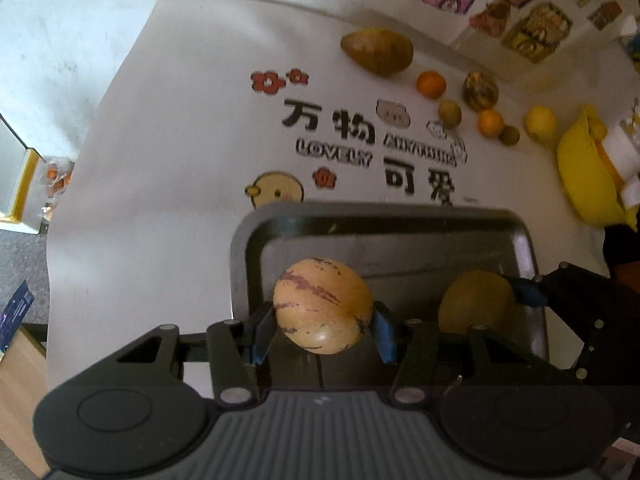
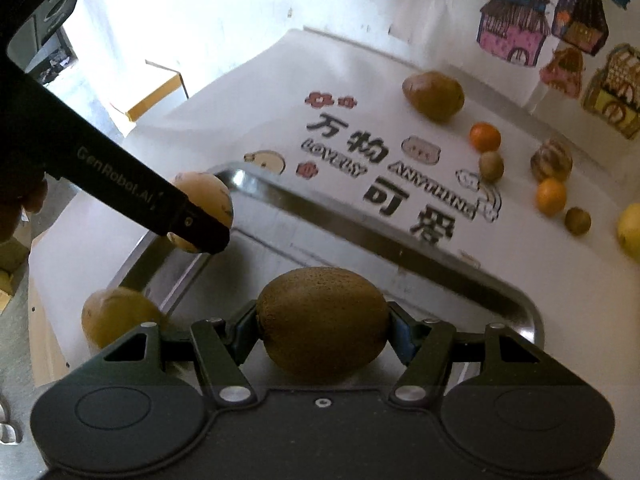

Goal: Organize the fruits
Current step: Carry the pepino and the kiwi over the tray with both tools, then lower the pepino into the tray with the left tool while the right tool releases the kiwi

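My left gripper is shut on a cream pepino melon with purple streaks, held over the near left part of a metal tray. My right gripper is shut on a brown kiwi, held over the same tray. The kiwi also shows in the left wrist view, and the melon shows in the right wrist view behind the left gripper's finger. Another yellowish fruit lies beside the tray's left edge.
On the white printed mat lie a large brown fruit, two oranges, small kiwis, a striped fruit and a lemon. A yellow container stands at the right. A wall with house drawings is behind.
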The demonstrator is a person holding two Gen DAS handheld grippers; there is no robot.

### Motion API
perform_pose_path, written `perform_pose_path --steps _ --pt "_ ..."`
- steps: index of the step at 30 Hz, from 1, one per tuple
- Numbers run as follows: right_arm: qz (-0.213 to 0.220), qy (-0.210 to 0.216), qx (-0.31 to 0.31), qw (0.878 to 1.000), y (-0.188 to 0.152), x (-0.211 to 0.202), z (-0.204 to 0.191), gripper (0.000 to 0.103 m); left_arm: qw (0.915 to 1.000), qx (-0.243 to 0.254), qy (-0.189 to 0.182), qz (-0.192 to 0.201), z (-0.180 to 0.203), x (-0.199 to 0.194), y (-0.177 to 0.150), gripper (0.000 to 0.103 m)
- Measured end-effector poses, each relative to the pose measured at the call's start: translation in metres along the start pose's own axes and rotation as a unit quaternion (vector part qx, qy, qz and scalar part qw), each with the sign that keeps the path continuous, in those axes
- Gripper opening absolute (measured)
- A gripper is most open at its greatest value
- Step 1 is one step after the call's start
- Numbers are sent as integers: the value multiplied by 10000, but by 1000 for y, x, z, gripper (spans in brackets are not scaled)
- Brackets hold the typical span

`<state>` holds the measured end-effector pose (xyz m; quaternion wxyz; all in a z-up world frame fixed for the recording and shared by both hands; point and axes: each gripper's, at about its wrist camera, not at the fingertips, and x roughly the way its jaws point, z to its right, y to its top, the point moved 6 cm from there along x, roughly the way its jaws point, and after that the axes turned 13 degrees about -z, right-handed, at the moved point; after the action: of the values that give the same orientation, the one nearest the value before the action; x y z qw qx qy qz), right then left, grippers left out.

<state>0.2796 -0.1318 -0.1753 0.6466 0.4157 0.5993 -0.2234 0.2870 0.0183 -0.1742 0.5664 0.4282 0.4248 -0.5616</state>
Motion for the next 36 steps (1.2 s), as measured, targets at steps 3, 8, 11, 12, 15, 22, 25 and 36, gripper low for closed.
perform_pose_path --steps 3,8,11,12,15,22,25,36 --pt "-36 -37 29 10000 -5 1 -2 67 10000 4 -4 -64 0 2 -5 55" --pt "-77 -57 184 9998 -10 3 -1 67 9999 9 19 -103 0 5 -8 55" --pt "-93 -80 209 9997 -12 4 0 67 9999 51 54 -122 2 5 -8 55" --pt "-99 -83 214 9997 -12 5 0 67 9999 78 62 -124 2 5 -8 55" --pt "-122 -97 250 9996 -14 6 1 67 9998 123 84 -167 4 6 -10 55" --pt "-169 -97 309 9993 -20 10 2 67 9996 123 129 -231 5 9 -13 55" --pt "-187 -100 330 9992 -21 12 2 67 9995 113 165 -251 5 11 -14 55" --pt "-274 -69 388 9988 -25 17 3 67 9992 123 256 -280 4 15 -15 55"
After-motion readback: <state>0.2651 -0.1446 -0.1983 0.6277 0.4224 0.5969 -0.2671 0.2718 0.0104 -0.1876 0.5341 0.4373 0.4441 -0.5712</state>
